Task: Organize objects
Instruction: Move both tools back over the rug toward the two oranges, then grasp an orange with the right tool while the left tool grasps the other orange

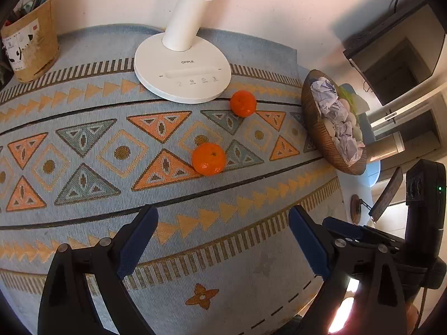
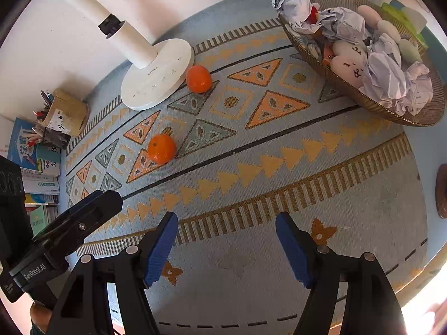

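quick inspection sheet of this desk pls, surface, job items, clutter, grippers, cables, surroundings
surface: patterned blue cloth covers the desk, lying flat.
job's things: two oranges loose on the cloth, the near orange out in the open, the far orange right beside the lamp base; whether it touches the base cannot be told.
clutter: woven basket at the right edge, filled with crumpled paper and pale rounded items; pen holder by the wall.
grippers: left gripper and right gripper both open, nothing between the jaws, above bare cloth.
cables: nothing seen on the desk.
surroundings: white wall behind; stacked books beside the desk.
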`<state>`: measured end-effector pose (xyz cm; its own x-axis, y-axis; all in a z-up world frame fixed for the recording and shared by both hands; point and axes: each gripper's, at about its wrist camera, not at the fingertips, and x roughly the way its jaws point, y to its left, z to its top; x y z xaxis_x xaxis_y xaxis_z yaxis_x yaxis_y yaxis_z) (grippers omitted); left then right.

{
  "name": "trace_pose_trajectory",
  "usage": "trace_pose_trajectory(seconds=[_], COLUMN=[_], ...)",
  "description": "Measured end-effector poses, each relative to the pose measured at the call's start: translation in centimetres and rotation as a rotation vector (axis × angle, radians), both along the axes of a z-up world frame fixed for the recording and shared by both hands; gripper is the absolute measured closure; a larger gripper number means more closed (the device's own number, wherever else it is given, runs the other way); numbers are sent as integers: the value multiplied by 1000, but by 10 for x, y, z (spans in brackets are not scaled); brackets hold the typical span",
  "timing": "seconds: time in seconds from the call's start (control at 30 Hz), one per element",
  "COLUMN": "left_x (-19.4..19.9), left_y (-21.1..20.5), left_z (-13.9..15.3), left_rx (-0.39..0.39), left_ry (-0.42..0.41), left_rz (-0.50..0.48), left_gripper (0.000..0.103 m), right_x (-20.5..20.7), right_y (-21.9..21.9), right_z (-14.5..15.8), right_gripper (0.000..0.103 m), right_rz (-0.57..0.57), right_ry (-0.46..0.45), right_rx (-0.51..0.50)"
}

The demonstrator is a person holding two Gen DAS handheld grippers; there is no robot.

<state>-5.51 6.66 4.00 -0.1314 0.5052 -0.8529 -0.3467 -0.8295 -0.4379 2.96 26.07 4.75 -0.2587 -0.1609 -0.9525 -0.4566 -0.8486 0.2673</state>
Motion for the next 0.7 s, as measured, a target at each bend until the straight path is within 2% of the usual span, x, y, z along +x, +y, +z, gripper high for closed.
trace_pose_trajectory(seconds=[0.27, 0.4, 0.57, 0.7], left_x=[-12, -17, -24, -37], left_y=[-8, -8, 5, 22], left_z=[-21, -31, -40, -41], left_rx=[-40, -52, -91, -133], left_ry=[-23, -40, -34, 32], left_rz=[-3, -2, -23, -50], left_gripper=[9, 9, 9, 9], right_x=[-38, -75, -124, -148], right_y=[35, 36, 29, 30], right_z=[-5, -10, -28, -42], right_gripper=[32, 21, 20, 20], right_rz=[-79, -27, 73, 118], right_ry=[68, 65, 42, 21], right_rx=[-59, -52, 15, 56])
